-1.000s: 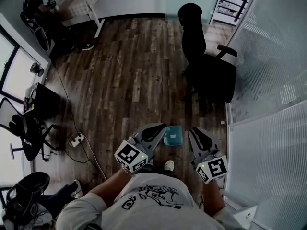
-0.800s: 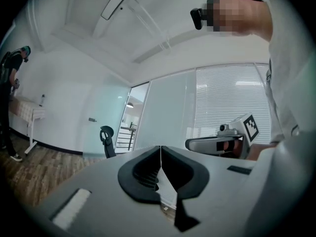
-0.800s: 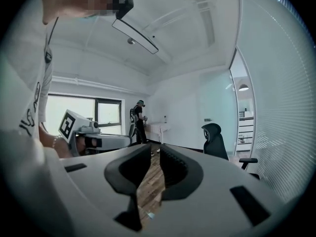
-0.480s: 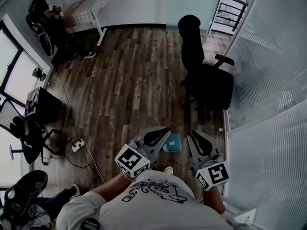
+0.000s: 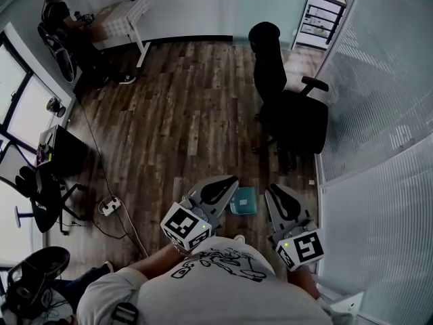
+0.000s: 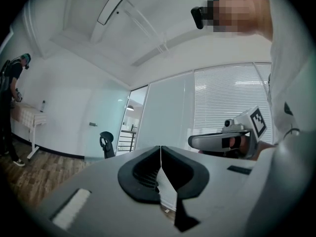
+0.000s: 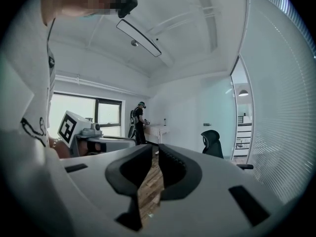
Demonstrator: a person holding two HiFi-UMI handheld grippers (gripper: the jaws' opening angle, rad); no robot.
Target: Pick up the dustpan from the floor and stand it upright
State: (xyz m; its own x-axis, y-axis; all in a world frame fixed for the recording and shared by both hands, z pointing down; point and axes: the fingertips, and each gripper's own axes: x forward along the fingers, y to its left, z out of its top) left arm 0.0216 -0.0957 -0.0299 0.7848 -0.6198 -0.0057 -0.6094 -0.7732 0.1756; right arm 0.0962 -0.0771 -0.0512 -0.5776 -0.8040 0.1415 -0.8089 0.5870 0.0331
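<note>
The person stands over the wooden floor (image 5: pixel 183 120) with both forearms bent forward at the waist, one gripper in each hand, held side by side and close to the body. The left gripper (image 5: pixel 220 189) angles forward and a little inward, its marker cube nearest the shirt; its own view shows its jaws pressed together along a thin line, with nothing between them. The right gripper (image 5: pixel 281 203) points nearly straight ahead, and its jaws stand a narrow slit apart, showing only floor through the gap. Both gripper views look out level across the room, taking in the walls and ceiling, so neither gripper tilts down at the floor. The dustpan (image 5: pixel 243 200), a teal one, lies flat on the boards just ahead of the person's shoe (image 5: pixel 238 237), and from above it appears between the two grippers, touched by neither. A black office chair (image 5: pixel 291 110) stands farther off, near the blinds on the right.
</note>
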